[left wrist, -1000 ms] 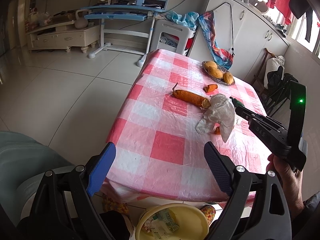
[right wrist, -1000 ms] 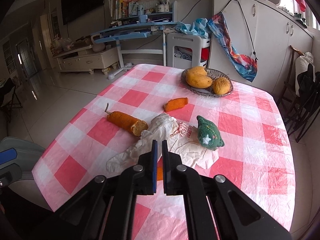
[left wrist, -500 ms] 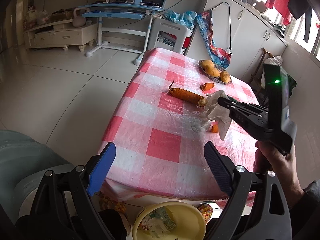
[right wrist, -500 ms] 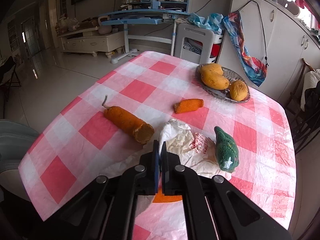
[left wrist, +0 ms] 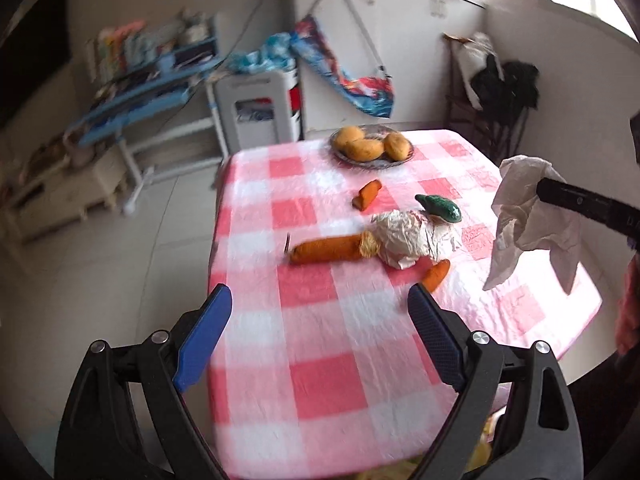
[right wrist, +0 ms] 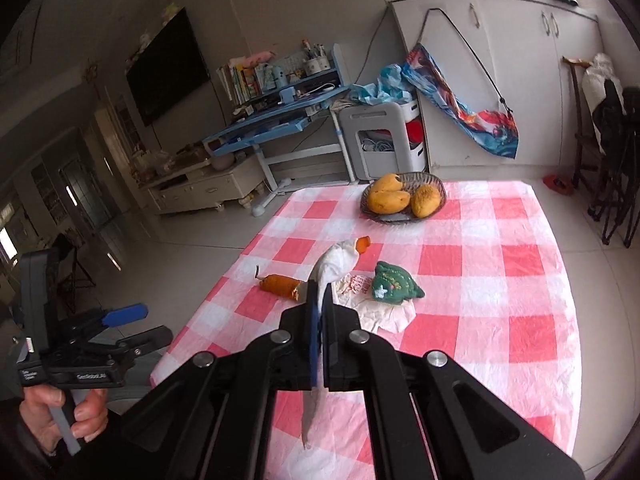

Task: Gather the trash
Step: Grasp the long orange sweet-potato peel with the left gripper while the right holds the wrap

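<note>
My right gripper (right wrist: 320,320) is pinching the tissue (left wrist: 532,216) aloft, right of my gaping left gripper (left wrist: 320,336), with the wrapper (left wrist: 408,236) lying ahead of both.

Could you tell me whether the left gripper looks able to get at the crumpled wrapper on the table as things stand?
Probably yes: the left gripper is open and empty, facing the crumpled wrapper across bare tablecloth.

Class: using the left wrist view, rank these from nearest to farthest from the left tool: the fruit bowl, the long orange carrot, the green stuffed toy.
From the left tool:
1. Long orange carrot, lying mid-table, just ahead.
2. Green stuffed toy, farther back and to the right, beside the crumpled paper.
3. Fruit bowl, at the table's far end.
</note>
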### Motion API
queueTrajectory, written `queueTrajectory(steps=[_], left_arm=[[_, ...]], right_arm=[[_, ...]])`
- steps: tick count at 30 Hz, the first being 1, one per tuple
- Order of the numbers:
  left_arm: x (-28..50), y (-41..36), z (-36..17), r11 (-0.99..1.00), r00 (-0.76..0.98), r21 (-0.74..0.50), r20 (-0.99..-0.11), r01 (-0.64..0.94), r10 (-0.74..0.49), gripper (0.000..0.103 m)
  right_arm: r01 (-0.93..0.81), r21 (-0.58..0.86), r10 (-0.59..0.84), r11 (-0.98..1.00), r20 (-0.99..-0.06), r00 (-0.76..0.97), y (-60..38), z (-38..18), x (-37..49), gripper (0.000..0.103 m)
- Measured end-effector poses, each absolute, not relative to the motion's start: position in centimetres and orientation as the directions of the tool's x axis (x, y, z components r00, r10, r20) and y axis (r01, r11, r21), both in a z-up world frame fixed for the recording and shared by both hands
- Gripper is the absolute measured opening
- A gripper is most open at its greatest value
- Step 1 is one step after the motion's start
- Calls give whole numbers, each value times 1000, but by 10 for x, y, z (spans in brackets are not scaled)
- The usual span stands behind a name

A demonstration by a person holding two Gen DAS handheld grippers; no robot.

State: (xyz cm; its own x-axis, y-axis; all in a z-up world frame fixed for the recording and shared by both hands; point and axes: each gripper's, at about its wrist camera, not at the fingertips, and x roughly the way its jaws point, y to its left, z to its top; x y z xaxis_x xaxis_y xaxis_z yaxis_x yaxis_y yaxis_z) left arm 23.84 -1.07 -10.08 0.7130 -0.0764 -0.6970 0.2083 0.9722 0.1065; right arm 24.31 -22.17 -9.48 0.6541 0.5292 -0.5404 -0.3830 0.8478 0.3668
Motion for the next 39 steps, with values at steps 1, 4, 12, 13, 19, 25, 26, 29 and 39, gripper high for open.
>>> queueTrajectory(steps=[1,4,12,13,19,25,26,29,39], left_arm=[[253,-14,-103,950,696,141,-711,280,-99,85],[295,-21,-120,877,631,234,-770,419,-96,77],[346,-33,-167,772,532,278,-842,572,-91,67],[347,-35,-171,763,539,295,-839,576,-82,67],[353,-34,-180,782,495,252,-865,571,-83,33],[336,-24,-170,853,516,216,-854,475,-71,0],[332,-19,-167,867,512,187,-854,462,-89,0],[320,-15,-162,870,526,201,-847,450,-76,1],[332,-40,-159,724,570,389,-822,570,-8,63]], right_arm=[[-376,386,537,842,-536,652,-225,-96,244,2],[-372,409,549,833,-536,641,-228,-100,246,2],[-379,435,573,817,-534,622,-236,-102,249,2],[-378,441,576,814,-533,619,-237,-102,250,2],[-373,465,588,803,-515,624,-243,-99,252,2],[-371,463,585,805,-512,629,-243,-98,249,2],[-369,462,582,807,-512,632,-244,-98,248,2],[-352,471,575,809,-508,641,-249,-99,246,2],[-350,500,590,793,-485,645,-254,-97,234,2]])
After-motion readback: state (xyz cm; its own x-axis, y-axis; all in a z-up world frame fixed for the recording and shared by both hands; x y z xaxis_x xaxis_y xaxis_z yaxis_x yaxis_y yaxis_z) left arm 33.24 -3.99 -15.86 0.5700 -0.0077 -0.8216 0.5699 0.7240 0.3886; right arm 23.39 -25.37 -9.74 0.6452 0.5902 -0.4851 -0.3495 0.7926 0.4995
